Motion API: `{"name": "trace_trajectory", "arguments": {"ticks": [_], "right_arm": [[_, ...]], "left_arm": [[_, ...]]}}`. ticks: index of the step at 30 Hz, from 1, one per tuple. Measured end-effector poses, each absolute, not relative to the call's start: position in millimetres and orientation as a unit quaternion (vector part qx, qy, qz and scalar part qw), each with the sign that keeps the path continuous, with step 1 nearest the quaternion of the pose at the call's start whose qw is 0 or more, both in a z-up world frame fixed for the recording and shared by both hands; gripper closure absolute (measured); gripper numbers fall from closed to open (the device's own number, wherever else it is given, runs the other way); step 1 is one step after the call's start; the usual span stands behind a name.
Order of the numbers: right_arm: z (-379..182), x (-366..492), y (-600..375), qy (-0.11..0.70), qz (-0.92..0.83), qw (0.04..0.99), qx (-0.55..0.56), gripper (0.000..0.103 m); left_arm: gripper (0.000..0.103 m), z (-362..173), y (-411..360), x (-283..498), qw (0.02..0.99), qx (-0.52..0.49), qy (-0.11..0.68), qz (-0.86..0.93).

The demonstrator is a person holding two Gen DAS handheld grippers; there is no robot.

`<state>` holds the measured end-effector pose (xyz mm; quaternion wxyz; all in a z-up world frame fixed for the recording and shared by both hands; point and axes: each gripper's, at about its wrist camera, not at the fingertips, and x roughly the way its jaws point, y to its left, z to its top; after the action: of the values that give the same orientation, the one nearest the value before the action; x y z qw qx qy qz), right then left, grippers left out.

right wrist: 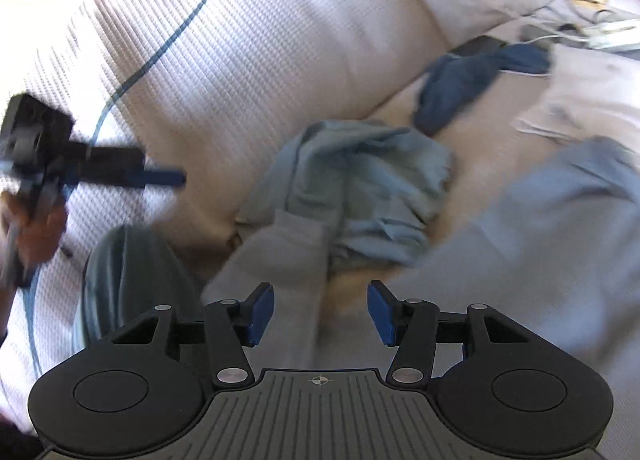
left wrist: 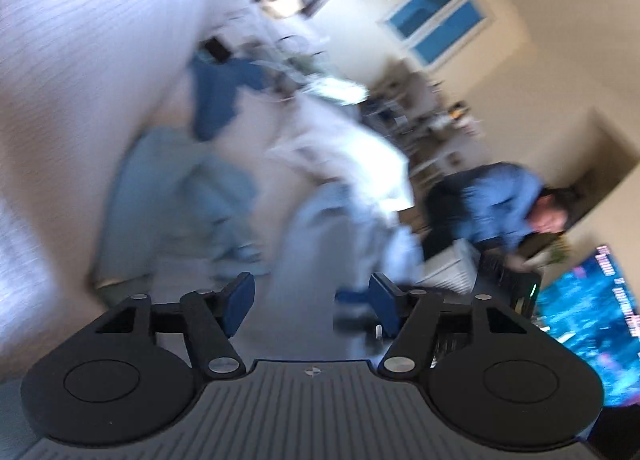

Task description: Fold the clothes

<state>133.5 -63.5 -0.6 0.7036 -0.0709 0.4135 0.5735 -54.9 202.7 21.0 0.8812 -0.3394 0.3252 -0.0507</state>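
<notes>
Several garments lie crumpled on a cream bed sheet [right wrist: 408, 108]. A light blue garment [right wrist: 360, 180] [left wrist: 180, 188] sits in the middle, with a dark blue one [right wrist: 460, 88] [left wrist: 216, 100] beyond it. A grey sleeve-like piece [right wrist: 280, 260] runs just in front of my right gripper [right wrist: 320, 308], which is open and empty above it. A large pale blue-grey garment [right wrist: 540, 228] spreads to the right. My left gripper [left wrist: 312, 300] is open and empty; its view is blurred by motion. In the right wrist view the left gripper [right wrist: 172, 178] hangs at the left, held by a hand [right wrist: 36, 232].
A white ribbed pillow [right wrist: 240, 40] with a blue stripe rises behind the clothes. A dark teal cloth [right wrist: 128, 272] lies at the near left. A white garment [left wrist: 352, 156] lies farther along the bed. A person in a blue shirt [left wrist: 504, 200], a lit screen [left wrist: 588, 320] and cluttered shelves [left wrist: 420, 112] stand beyond.
</notes>
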Motion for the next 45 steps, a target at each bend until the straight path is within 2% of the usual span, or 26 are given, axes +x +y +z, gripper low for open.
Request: {"name": "trace_trajectory", "arguments": {"ticks": [5,16,21,23,29,37,45], "right_arm": [[-33.8,152.2,-1.0,0.47,0.576,0.667,-0.044,0.051],[-80.8,141.1,45.1,0.48,0.565,0.665,-0.088,0.052],[-71.0,126.9,35.3,0.45,0.556,0.692,-0.102,0.089],[-54.2,121.5,18.4,0.424,0.555,0.709,-0.101,0.093],[14.7,121.1,-55.2,0.361,0.519,0.77,-0.086,0.094],[79.2,167.8,-132.8,0.255,0.412,0.872,-0.068,0.094],[71.3,208.6,-143.7,0.244,0.375,0.893,-0.052,0.094]], "left_arm": [[0.04,9.2,208.0,-54.8,0.88,-0.319,0.352,-0.027],[0.036,-2.4,204.0,-56.5,0.88,-0.313,0.356,-0.021],[0.036,3.7,200.0,-55.7,0.887,-0.313,0.339,-0.024],[0.034,8.1,196.1,-53.8,0.89,-0.31,0.331,-0.034],[0.031,23.9,175.2,-37.9,0.904,-0.27,0.323,-0.075],[0.03,29.3,125.4,21.9,0.91,-0.188,0.349,-0.12],[0.03,31.4,95.1,38.5,0.914,-0.102,0.373,-0.122]]}}
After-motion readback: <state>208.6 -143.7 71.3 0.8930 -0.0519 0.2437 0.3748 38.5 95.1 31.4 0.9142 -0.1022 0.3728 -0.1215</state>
